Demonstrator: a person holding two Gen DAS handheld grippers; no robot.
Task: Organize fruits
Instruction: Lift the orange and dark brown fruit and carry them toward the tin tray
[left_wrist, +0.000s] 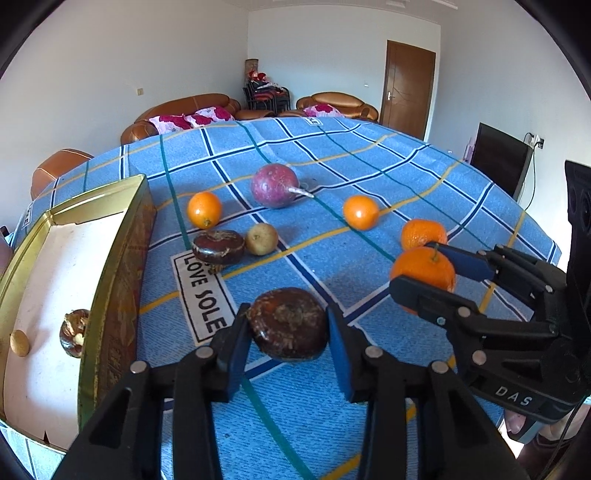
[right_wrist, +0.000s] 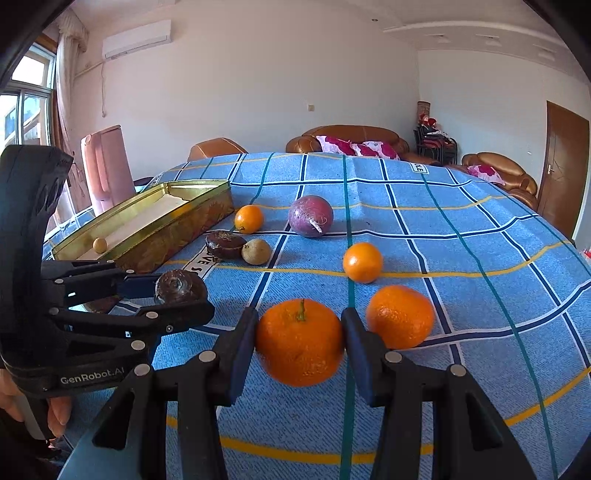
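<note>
Leftmost, beside the left tongs (left_wrist: 288, 332), stood a gold tin box (left_wrist: 110, 258) on the counter (left_wrist: 332, 155), holding a small tan fruit (left_wrist: 19, 342) and a dark brown one (left_wrist: 75, 332) against its near wall. The left tongs were closed on a dark brown water chestnut (left_wrist: 290, 323), both blue pads pressing its sides, the chestnut sitting low over the blue checked cloth just right of the "LOVE SOLE" label (left_wrist: 201, 291). Ahead of those tongs and slightly left lay another dark chestnut (left_wrist: 218, 246) touching a small yellowish-green fruit (left_wrist: 261, 239); farther ahead sat a small orange (left_wrist: 204, 209) and a large purple round fruit (left_wrist: 275, 185) with a pale stem tip. Ahead and to the right of the left tongs rested a second small orange (left_wrist: 360, 212). Farther right, the right tongs (right_wrist: 300, 341) gripped a stemmed mandarin (right_wrist: 300, 341), pads tight against its two sides, held just over the cloth. Immediately right of those tongs, close beside the outer finger, lay a second mandarin (right_wrist: 400, 316) on the counter. A person's fingers (right_wrist: 55, 413) showed under the left tool's handle in the right wrist view.
</note>
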